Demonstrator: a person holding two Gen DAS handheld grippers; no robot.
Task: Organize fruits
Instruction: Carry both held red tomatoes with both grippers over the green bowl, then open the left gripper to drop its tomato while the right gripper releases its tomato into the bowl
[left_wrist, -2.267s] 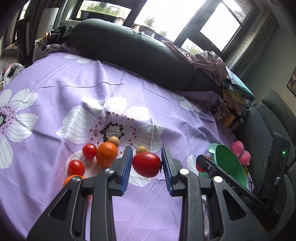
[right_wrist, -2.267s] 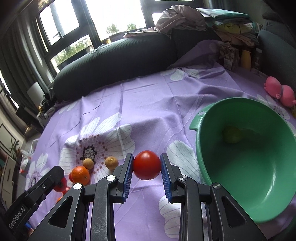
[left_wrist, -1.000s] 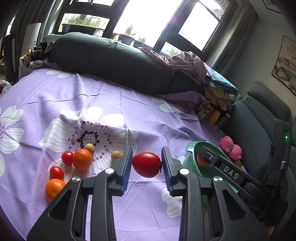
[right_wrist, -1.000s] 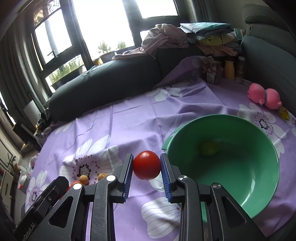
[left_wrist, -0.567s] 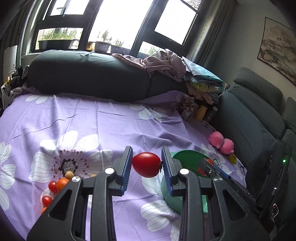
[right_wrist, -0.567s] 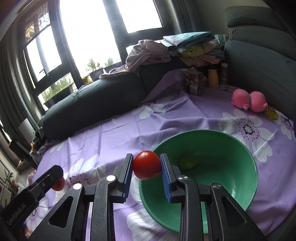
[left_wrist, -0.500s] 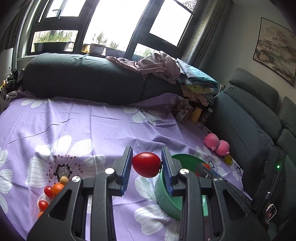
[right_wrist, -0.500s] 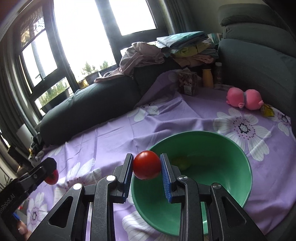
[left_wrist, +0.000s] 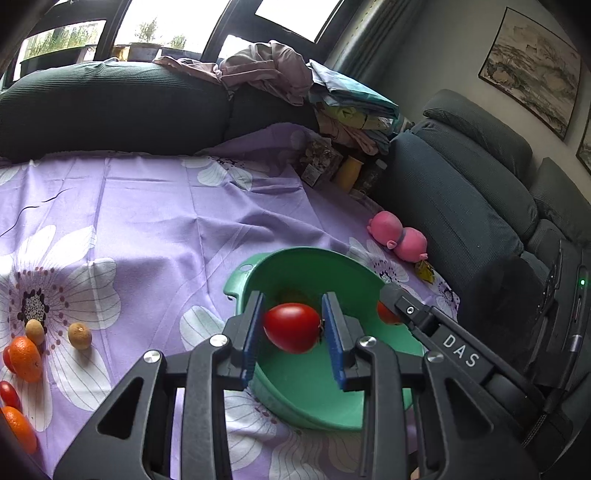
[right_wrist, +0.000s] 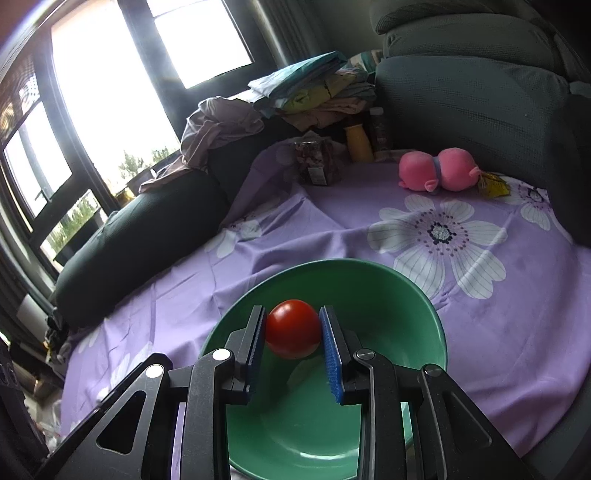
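My left gripper (left_wrist: 292, 326) is shut on a red tomato (left_wrist: 291, 328) and holds it over the green bowl (left_wrist: 314, 380). My right gripper (right_wrist: 293, 329) is shut on a second red tomato (right_wrist: 293, 328), also above the green bowl (right_wrist: 388, 295). In the left wrist view the right gripper's fingers (left_wrist: 406, 312) reach in from the right with its tomato (left_wrist: 386, 314) over the bowl's far rim. Loose fruit lies on the purple flowered cloth (left_wrist: 147, 206) at the left: oranges (left_wrist: 25, 358), small tomatoes (left_wrist: 9, 394) and two small brown fruits (left_wrist: 79, 335).
A pink plush toy (left_wrist: 399, 236) lies right of the bowl and shows in the right wrist view (right_wrist: 437, 168). Jars and a yellow bottle (right_wrist: 357, 144) stand at the back. Dark sofa cushions (left_wrist: 110, 107) ring the cloth, with piled clothes (left_wrist: 266, 70) behind.
Both grippers have carried their tomatoes from the fruit pile on the left across the cloth, and now hold them over the green bowl, lower and closer to it.
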